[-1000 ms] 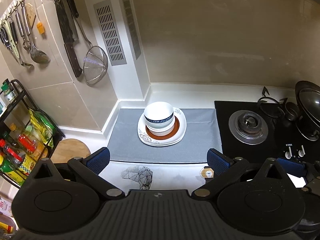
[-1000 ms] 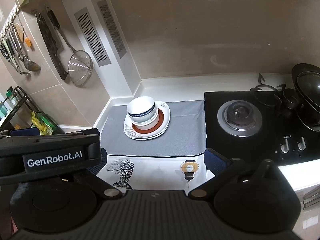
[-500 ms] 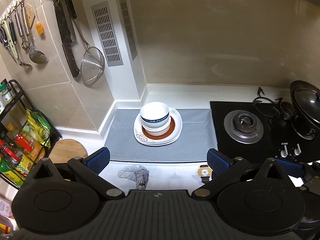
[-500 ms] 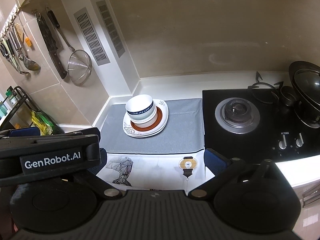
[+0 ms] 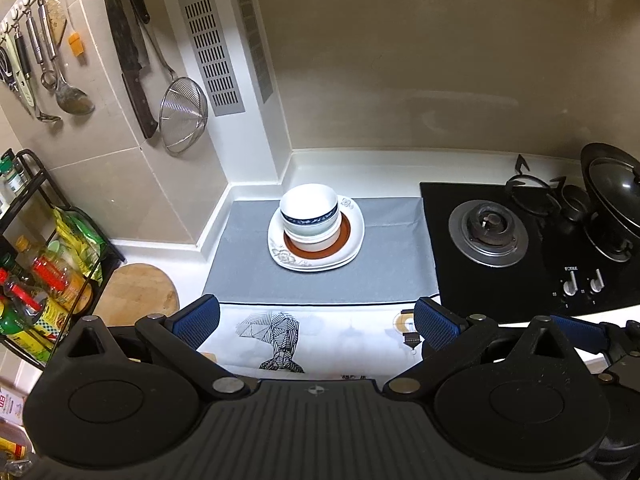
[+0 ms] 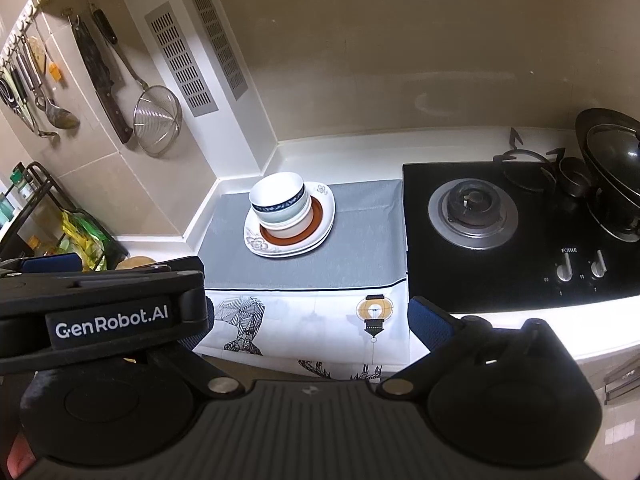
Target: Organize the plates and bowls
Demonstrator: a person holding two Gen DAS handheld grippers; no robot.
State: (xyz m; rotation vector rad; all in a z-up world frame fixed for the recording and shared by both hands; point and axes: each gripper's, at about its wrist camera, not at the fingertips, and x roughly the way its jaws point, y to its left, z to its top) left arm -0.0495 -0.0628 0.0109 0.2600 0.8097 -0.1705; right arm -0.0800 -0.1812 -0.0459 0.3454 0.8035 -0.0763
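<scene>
My left fingers and right fingers stood spread wide, holding nothing; the stacked bowls on plates sat well ahead of both.

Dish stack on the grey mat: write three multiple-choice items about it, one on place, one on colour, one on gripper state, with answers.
1. Where does the dish stack stand?
A. On the grey mat, left of the stove
B. On the stove burner
C. On the wooden board

2. What colour is the band on the top bowl?
A. Red
B. Dark blue
C. Green

3. How is the left hand-held gripper?
A. Shut on a bowl
B. Shut on a plate
C. Open, holding nothing

Answers:
1 A, the plates rest on the mat beside the black stove.
2 B, a blue patterned band circles its rim.
3 C, its blue pads stand wide apart, short of the stack.
</scene>
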